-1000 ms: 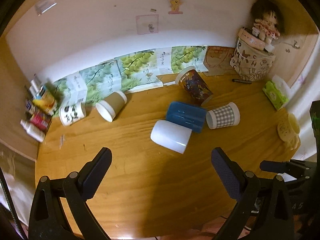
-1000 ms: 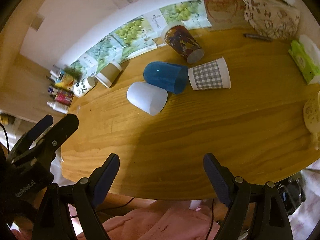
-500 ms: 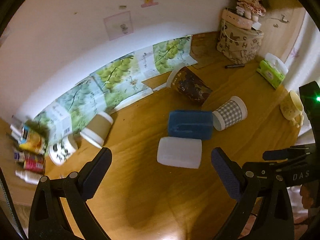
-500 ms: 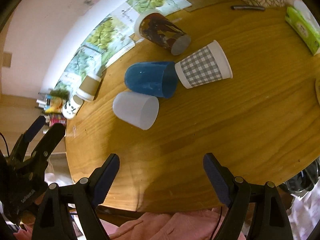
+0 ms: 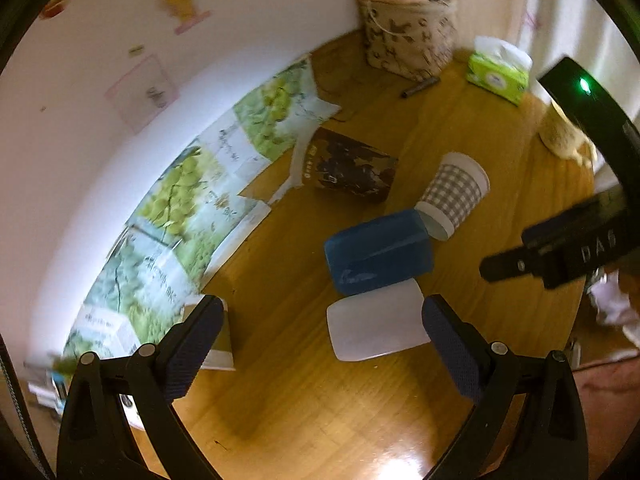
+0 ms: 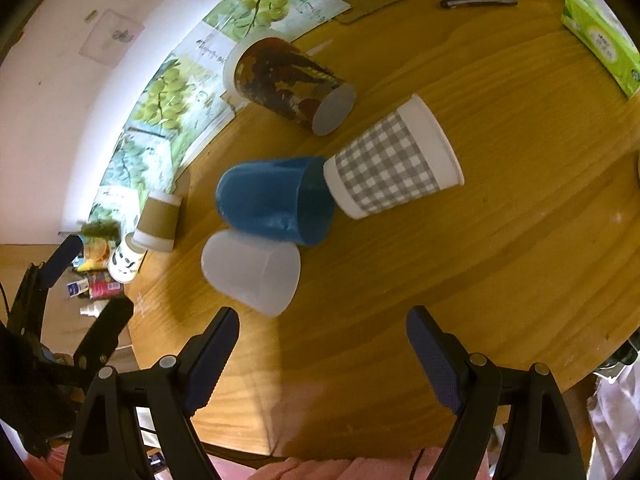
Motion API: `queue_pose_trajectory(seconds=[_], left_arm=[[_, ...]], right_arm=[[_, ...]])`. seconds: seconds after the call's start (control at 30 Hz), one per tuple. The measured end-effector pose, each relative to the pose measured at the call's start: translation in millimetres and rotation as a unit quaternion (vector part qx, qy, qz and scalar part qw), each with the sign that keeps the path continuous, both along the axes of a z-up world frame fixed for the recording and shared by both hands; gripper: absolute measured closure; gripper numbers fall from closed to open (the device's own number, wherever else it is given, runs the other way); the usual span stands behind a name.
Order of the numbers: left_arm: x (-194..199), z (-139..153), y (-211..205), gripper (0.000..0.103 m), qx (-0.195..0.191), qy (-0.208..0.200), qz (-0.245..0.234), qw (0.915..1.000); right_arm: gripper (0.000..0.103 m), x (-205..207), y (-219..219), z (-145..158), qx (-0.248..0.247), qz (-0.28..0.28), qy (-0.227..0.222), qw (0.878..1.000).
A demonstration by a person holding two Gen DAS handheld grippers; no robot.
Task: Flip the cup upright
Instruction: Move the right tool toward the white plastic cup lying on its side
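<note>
A: Left wrist view first. Any writing?

B: "DAS" in pale letters on the right gripper (image 5: 560, 256), which reaches in from the right edge below a green light. The leaf posters (image 5: 224, 184) carry script too blurred to read.

A: And the cups?

B: All on their sides on the wooden table (image 5: 320, 408). The white cup (image 5: 376, 326) lies just ahead of the left gripper (image 5: 320, 344), whose fingers stand wide apart and empty. The blue cup (image 5: 378, 256) touches it, then the checked cup (image 5: 454, 196) and the dark printed cup (image 5: 348, 170). A green tissue box (image 5: 498, 74) has white tissue sticking out.

A: Right wrist view?

B: The right gripper (image 6: 322, 356) is spread open, holding nothing. The white cup (image 6: 252, 272) lies near its left finger; its inside is hidden. The blue cup's (image 6: 276, 200) mouth meets the checked cup's (image 6: 394, 164) base.
</note>
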State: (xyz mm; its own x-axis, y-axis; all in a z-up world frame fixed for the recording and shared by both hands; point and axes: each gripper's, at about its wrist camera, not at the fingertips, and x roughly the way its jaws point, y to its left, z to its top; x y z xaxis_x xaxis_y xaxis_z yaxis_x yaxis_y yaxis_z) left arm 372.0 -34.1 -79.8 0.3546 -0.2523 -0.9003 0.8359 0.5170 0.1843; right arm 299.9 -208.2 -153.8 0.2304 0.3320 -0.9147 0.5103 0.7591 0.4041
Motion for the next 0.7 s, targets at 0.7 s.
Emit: queue_pose_trajectory(seconds=[0.7], left_arm=[[-16.8, -59.8, -22.6, 0.003, 0.088, -0.013, -0.277, 0.9568]], right_arm=[[0.017, 1.3, -25.0, -25.7, 0.017, -0.053, 0.024, 0.998]])
